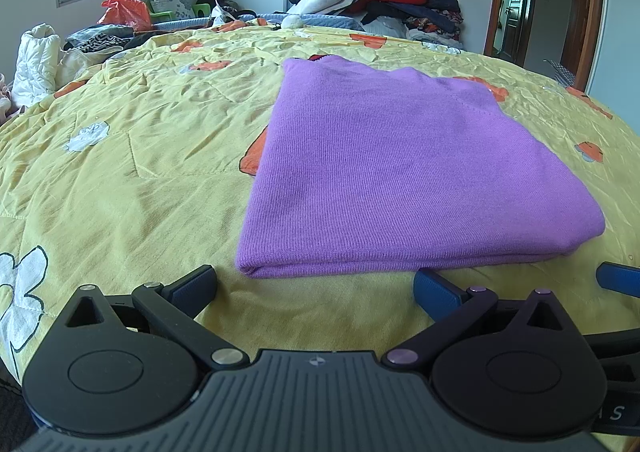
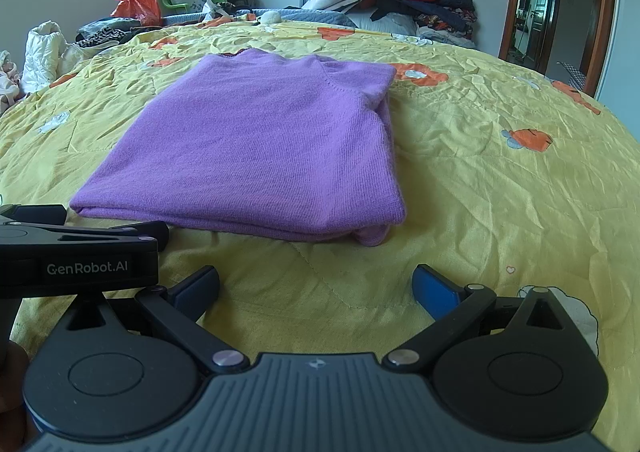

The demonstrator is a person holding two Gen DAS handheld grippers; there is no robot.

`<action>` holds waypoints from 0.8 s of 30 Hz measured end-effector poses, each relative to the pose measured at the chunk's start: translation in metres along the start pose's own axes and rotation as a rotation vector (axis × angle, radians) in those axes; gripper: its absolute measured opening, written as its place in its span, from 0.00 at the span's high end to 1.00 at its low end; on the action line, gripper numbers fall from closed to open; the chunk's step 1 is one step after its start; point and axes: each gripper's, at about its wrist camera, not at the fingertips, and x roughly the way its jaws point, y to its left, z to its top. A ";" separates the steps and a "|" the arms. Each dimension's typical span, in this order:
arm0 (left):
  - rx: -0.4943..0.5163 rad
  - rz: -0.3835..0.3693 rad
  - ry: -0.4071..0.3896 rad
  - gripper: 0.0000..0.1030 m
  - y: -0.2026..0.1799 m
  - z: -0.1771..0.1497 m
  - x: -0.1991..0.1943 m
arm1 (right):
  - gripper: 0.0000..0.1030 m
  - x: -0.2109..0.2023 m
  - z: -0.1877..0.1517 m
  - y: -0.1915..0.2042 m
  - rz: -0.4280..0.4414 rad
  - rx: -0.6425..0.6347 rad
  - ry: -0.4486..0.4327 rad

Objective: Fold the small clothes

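Purple sweater (image 1: 400, 168) lies folded in neat rectangle on yellow bedspread (image 1: 120, 180), near bed's near edge, fold edge facing us. We judge fold done or nearly so; layers at near right corner bulge slightly.

Left gripper (image 1: 316, 284) spread wide, nothing between fingers, just short of sweater's near edge. Right gripper (image 2: 316, 284) likewise spread, empty, near.

Next, we think: tidy that corner or fetch another garment.

Containers: orange plastic bag (image 2: 136, 6) at bed's far left corner; contents hidden.
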 end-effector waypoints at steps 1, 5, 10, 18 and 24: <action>0.000 0.000 0.000 0.00 0.000 0.000 0.000 | 0.00 0.000 0.000 0.000 0.000 0.000 0.000; 0.000 0.000 0.000 0.00 0.000 0.000 0.000 | 0.00 0.000 0.000 0.000 0.000 0.000 0.000; 0.000 0.000 0.000 0.00 0.000 0.000 0.000 | 0.00 0.000 0.000 0.000 0.000 0.000 0.000; 0.000 0.000 0.000 0.00 0.000 0.000 0.000 | 0.00 0.000 0.000 0.000 0.000 0.000 0.000; 0.007 -0.007 -0.003 0.00 0.000 0.000 0.000 | 0.00 0.000 0.000 0.000 0.000 0.000 0.000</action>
